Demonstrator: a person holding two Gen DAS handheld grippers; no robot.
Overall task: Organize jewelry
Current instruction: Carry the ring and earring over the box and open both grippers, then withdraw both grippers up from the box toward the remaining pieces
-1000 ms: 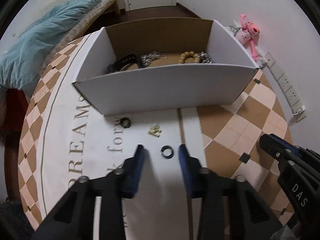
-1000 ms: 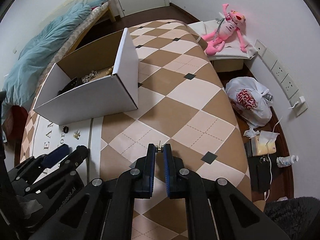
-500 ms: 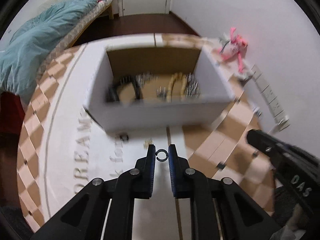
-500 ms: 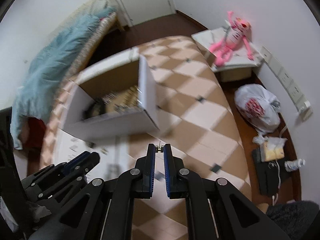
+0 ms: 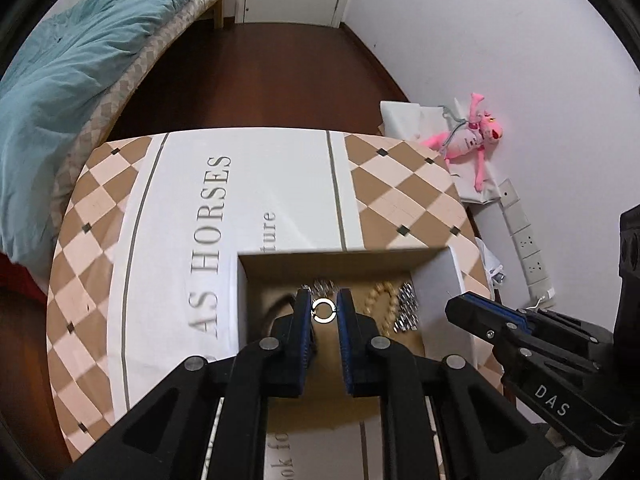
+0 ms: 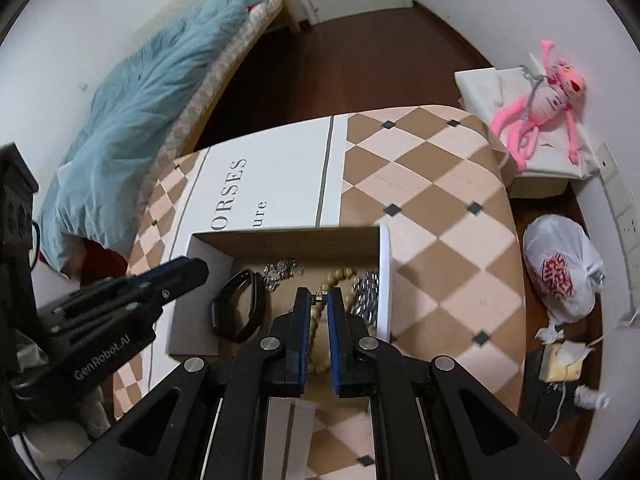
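Both my grippers point steeply down over the open cardboard box (image 5: 444,276), side by side. My left gripper (image 5: 324,309) is pinched narrow on a thin silver ring (image 5: 324,311), held by its edges so its open face looks toward the camera. My right gripper (image 6: 319,299) is nearly closed on a tiny gold earring (image 6: 319,298), its short axis bridging the blue ribbed pads. Below, in the box, lie a smooth black band (image 6: 240,306), a wooden bead bracelet (image 6: 340,276) and glinting metal chains (image 6: 282,270). The box rests on a checkered tablecloth (image 6: 440,216).
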